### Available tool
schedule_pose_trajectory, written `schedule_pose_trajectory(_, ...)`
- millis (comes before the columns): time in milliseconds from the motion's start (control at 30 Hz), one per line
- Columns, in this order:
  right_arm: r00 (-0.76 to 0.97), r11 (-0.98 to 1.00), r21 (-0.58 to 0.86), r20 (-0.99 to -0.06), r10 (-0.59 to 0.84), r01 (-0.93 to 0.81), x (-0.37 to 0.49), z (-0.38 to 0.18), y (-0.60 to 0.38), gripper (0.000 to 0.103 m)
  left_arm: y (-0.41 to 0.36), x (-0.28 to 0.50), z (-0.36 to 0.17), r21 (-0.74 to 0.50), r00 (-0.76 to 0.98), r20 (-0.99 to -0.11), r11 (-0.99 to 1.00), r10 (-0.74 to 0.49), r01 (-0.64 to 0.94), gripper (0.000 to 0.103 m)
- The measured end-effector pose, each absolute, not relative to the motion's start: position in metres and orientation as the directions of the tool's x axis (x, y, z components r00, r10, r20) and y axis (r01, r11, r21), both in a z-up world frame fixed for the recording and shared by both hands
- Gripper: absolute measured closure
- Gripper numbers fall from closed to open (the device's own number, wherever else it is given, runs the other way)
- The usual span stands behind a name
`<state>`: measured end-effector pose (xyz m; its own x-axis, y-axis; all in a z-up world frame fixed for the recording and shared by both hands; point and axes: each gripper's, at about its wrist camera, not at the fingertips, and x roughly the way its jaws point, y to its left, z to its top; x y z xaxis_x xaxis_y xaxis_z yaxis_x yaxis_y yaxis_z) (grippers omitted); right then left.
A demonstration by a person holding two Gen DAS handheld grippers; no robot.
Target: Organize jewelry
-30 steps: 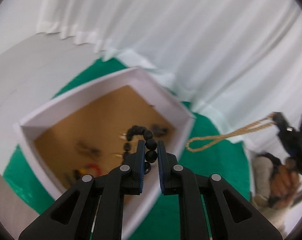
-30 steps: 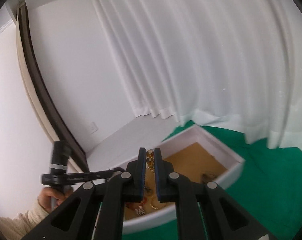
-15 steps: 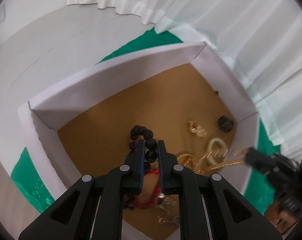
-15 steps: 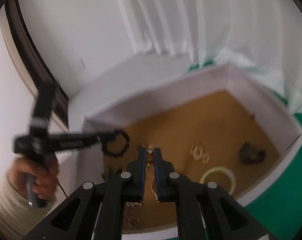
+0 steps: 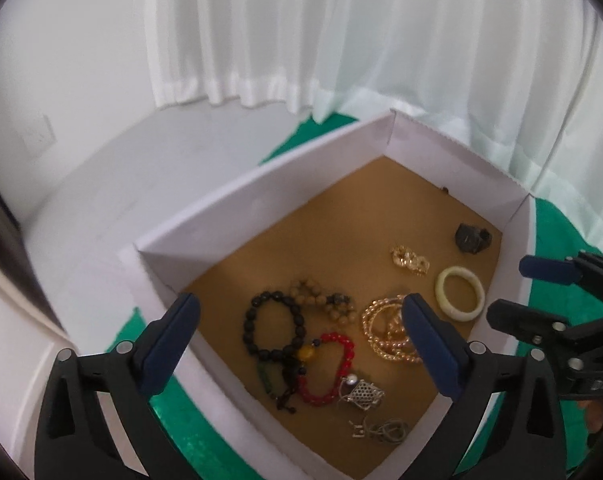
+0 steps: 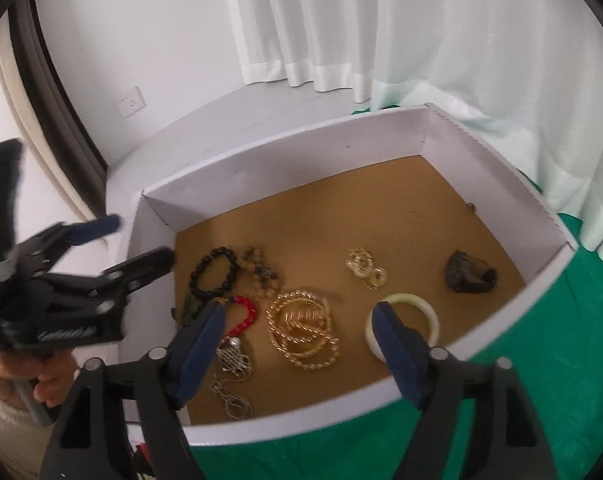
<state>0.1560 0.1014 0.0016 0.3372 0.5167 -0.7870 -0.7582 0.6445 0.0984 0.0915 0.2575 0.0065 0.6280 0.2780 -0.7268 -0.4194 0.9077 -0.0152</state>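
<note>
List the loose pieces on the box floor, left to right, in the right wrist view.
black bead bracelet → gold chain → gold earrings → pale bangle → dark ring

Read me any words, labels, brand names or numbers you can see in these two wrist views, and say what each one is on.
"DAS": white letters on the black body of the right gripper, cut off at the edge of the left wrist view.
White lettering on the body of the left gripper, in the right wrist view: too blurred to read.
White box and the jewelry inside it: no text visible.
Wall socket: no readable marking.
</note>
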Motion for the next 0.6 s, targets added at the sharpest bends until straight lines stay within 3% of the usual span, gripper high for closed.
schedule_pose_trajectory(267,0.41,0.711,0.013,-0.81,0.42,-0.703,0.154,-0.007,0.082,0.024,0.239,0.064,0.028,-0.036,0.673,-0.632,0.854,0.383,-0.52,0.001)
schedule_pose_trajectory(400,0.415,0.708,-0.011,-0.817,0.4,-0.706,0.149,-0.011,0.081,0.024,0.231,0.066,0.026,0.036,0.616,-0.671,0.847,0.414,-0.53,0.001)
schedule_pose_trajectory(600,0.42,0.709,-0.011,-0.813,0.404,-0.705,0.142,-0.009,0.086,0.024,0.233,0.064,0.012,0.047,0.537,-0.735,0.821,0.414,-0.569,0.001)
